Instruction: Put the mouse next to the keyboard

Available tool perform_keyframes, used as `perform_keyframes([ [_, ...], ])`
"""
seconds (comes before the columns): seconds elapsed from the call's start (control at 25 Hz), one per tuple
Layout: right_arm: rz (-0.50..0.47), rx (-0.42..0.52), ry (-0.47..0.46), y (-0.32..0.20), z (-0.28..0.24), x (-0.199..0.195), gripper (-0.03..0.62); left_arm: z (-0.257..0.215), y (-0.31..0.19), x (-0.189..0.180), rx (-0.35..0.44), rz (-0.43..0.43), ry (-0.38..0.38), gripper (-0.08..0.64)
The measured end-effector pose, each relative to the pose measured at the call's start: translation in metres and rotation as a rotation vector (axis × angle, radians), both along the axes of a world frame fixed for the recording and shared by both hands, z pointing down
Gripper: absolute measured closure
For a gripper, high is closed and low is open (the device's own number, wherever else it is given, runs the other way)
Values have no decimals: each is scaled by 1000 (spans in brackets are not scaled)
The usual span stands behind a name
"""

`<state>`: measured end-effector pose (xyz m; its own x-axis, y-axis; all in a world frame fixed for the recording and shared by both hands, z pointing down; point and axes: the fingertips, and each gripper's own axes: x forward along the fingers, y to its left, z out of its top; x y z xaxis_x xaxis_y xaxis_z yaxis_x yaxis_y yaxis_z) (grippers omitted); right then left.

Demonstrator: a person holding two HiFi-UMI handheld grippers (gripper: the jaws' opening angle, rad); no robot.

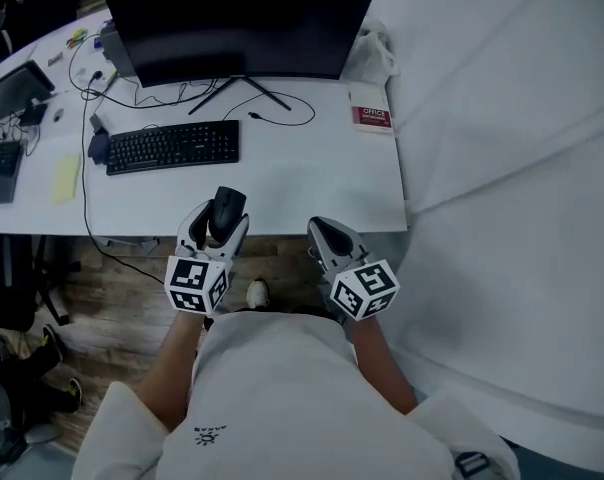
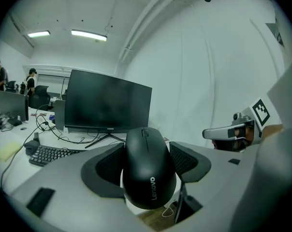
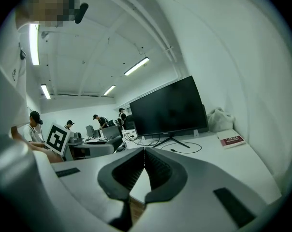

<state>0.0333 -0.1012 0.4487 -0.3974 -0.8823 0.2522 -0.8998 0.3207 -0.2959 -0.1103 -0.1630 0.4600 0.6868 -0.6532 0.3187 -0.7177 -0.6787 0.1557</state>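
A black Lenovo mouse [image 1: 225, 209] [image 2: 148, 167] is clamped between the two pads of my left gripper [image 1: 220, 220] [image 2: 147, 164], held above the white desk's front edge [image 1: 282, 230]. The black keyboard [image 1: 173, 147] [image 2: 48, 154] lies farther back and to the left, in front of the dark monitor [image 1: 237, 23] [image 2: 107, 103]. My right gripper [image 1: 329, 234] [image 3: 144, 164] hangs off the desk's front edge to the right of the mouse, its jaws meeting at the tips with nothing between them.
A red and white booklet [image 1: 372, 117] [image 3: 231, 140] lies at the desk's back right. Cables [image 1: 282, 118] trail from the monitor stand. A yellow note [image 1: 66, 178] and a second dark mouse [image 1: 99, 146] sit left of the keyboard. White sheeting [image 1: 512, 168] covers the right side.
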Motion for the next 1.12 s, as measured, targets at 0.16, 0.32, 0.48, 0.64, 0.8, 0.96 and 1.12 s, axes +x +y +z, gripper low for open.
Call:
perform_keyframes([
  [0.16,-12,-5,4,-22,3,-14,574,6,-23,-5,-2,5,-2,262],
  [0.32,-37,-24,3,-37,8,-21,574,12,-37,-1,-24,4,-2,262],
  [0.48,-49,-42,-2,-53,13,-15,574,18,-50,7,-43,-3,-7,264],
  [0.64,-82,-53,-3,-79,19,-8,574,26,-68,17,-59,-24,-17,262],
  [0.8,-124,-54,-3,-106,22,-2,574,36,-85,28,-73,-49,-26,262],
  [0.96,-164,-67,1,-129,30,7,574,48,-105,42,-90,-74,-43,262],
  [1.12,-193,-97,0,-148,43,18,574,62,-124,56,-119,-100,-59,262],
])
